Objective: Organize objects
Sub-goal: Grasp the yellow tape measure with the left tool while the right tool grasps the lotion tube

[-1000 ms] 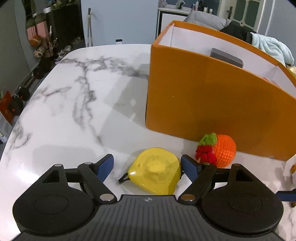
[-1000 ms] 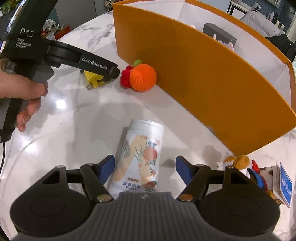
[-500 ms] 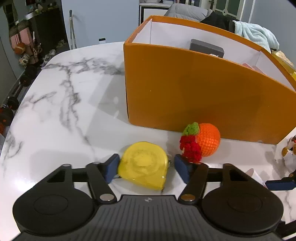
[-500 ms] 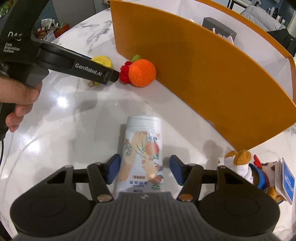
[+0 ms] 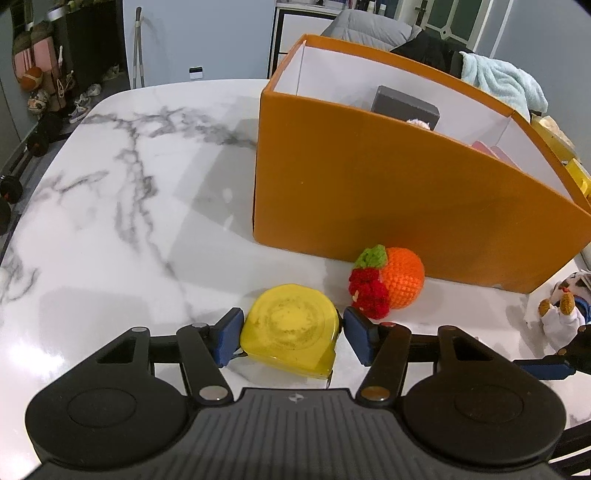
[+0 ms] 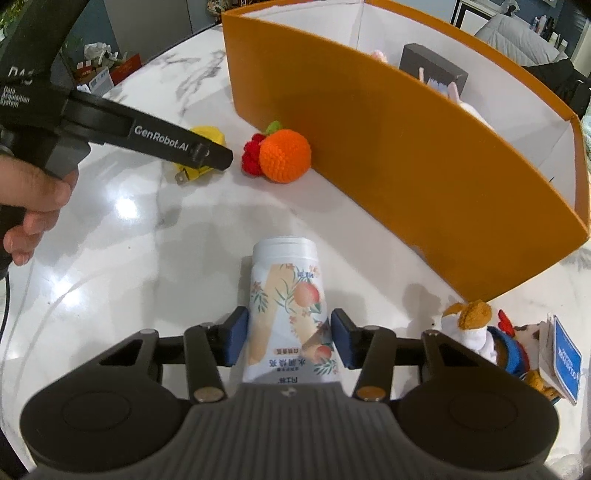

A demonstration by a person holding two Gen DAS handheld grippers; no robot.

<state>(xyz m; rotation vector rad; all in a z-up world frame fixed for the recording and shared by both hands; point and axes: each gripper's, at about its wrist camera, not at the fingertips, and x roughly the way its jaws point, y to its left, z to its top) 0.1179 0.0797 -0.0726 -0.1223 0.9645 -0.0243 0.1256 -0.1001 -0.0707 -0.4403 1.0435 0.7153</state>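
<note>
Tape measure (image 5: 290, 329) between left hand-held gripper (image 5: 291, 334) pads

We see the left tongs (image 5: 291, 334) closed against both sides of the yellow tape measure (image 5: 290, 330) on the marble tabletop (image 5: 110, 206), near the crocheted orange (image 5: 388, 282) beside the orange box (image 5: 406, 206).

This is a home, most likely a living or dining room. The white marble worktop (image 5: 122, 206) stands in a lived-in room: shoes (image 5: 79, 109) and balls (image 5: 30, 77) lie on the floor along a dark shelf at the left, a grey sofa (image 5: 364, 27) sits behind, and a dark jacket (image 5: 428, 51) and pale blue towel (image 5: 498, 81) are draped nearby. Toys such as a crocheted orange (image 5: 400, 282) and a plush figure (image 6: 467, 325) lie on the worktop beside an orange box (image 5: 388, 192).
</note>
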